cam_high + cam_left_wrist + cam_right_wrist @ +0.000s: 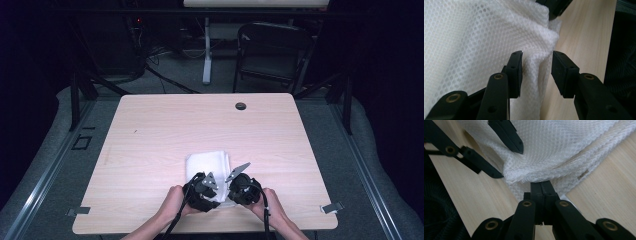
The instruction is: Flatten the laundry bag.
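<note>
A folded white mesh cloth (206, 164) lies on the table near its front edge. Both grippers sit at the cloth's near edge, side by side. My left gripper (202, 191) is open, and in the left gripper view its jaws (536, 53) straddle a raised fold of the cloth (474, 45), the left pad (514, 67) touching it. My right gripper (243, 188) is shut; in the right gripper view its jaws (541, 184) pinch the edge of the cloth (554, 145), whose top layer rises slightly off the layers beneath. The left gripper's fingers (507, 136) show farther off there.
The light wooden table (165, 125) has a small dark round grommet (240, 106) near its far edge. A black folding chair (272, 52) and a white desk leg (207, 55) stand beyond the table. Two hands (172, 202) hold the grippers at the front edge.
</note>
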The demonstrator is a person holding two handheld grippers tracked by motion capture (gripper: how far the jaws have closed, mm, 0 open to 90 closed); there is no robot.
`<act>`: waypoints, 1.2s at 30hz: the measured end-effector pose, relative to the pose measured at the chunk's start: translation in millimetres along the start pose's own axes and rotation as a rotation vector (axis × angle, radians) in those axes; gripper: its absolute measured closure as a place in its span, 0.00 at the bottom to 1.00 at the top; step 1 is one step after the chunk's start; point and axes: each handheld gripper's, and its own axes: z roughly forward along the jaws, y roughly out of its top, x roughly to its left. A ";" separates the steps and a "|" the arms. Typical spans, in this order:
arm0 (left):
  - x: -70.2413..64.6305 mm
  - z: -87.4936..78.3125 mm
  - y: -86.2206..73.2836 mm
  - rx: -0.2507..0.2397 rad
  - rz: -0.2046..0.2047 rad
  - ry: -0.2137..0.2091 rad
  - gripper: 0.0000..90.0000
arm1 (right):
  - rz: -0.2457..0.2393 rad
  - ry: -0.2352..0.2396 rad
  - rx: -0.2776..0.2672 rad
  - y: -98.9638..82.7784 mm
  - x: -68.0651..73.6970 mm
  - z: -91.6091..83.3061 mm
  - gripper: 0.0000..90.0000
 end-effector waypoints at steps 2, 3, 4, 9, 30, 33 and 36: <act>-1.1 4.0 2.9 0.009 0.011 0.013 0.69 | 0.021 0.011 -0.023 -0.5 0.8 2.6 1.00; -1.1 5.1 4.0 0.013 0.015 0.008 0.69 | 0.021 0.011 -0.023 -0.5 0.8 2.6 1.00; -1.3 6.1 4.7 0.011 0.018 0.009 0.70 | 0.012 0.011 -0.011 -0.3 0.0 2.4 1.00; -0.7 7.0 4.5 0.007 0.003 0.031 0.79 | 0.004 0.017 0.012 -2.2 0.5 6.5 1.00; -7.0 14.8 10.5 0.022 0.029 0.071 0.75 | 0.056 0.046 0.008 -7.3 -4.9 13.2 1.00; -6.7 13.9 10.3 0.022 0.023 0.084 0.80 | 0.052 0.047 0.008 -7.4 -5.3 13.3 1.00; -6.2 13.1 9.6 0.016 0.019 0.091 0.85 | 0.058 0.045 0.010 -7.4 -5.1 13.3 1.00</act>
